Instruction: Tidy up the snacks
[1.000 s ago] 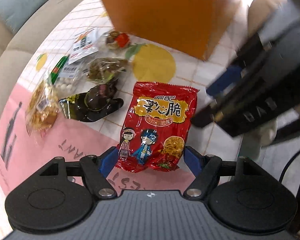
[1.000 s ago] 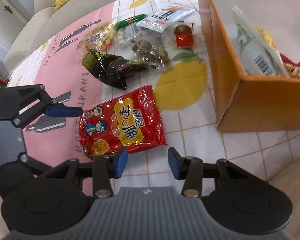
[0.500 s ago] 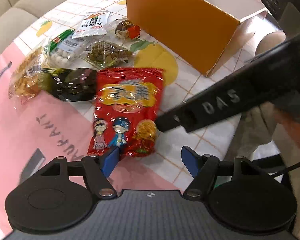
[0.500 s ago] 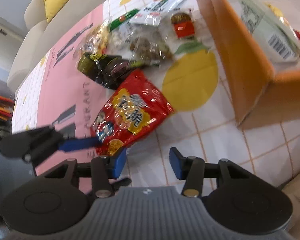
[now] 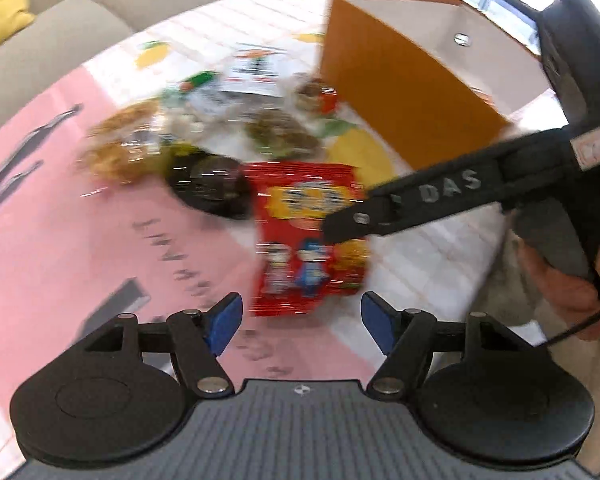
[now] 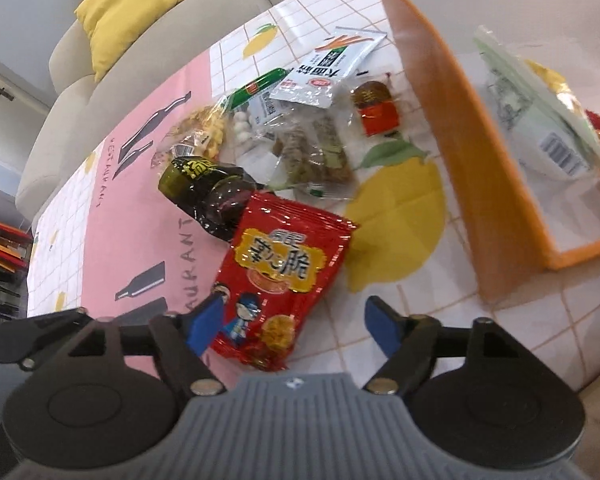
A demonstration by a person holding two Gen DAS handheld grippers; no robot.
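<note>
Right wrist view: right gripper (image 6: pixel 296 326) with jaws opening, pads not pressing; the lower end of the red snack bag (image 6: pixel 278 276) lies between the blue fingertips (image 6: pixel 206 322), flat on the tablecloth (image 6: pixel 440 316). White-tiled cloth right of the bag, toward the near edge, is bare. Left wrist view, motion-blurred: left gripper (image 5: pixel 302 322) spread wide, holding nothing; same red snack bag (image 5: pixel 308 240) just ahead of its fingertips (image 5: pixel 224 322), with the other gripper's black finger crossing over the bag's right side; a hand (image 5: pixel 564 276) grips that tool at the right. Pink band of cloth to the left is open. Beyond the red bag: dark packet (image 6: pixel 208 192) touching its top corner, then a clustered heap of clear bags, a white sachet (image 6: pixel 332 68) and a small red-wrapped piece (image 6: pixel 376 110). Orange box (image 6: pixel 452 128) stands at the right side of the table, open-topped; inside, a clear bag with a barcode label (image 6: pixel 540 132) leans upright, more packets behind it, partly hidden. Sofa with yellow cushion (image 6: pixel 134 12) past the far edge.
</note>
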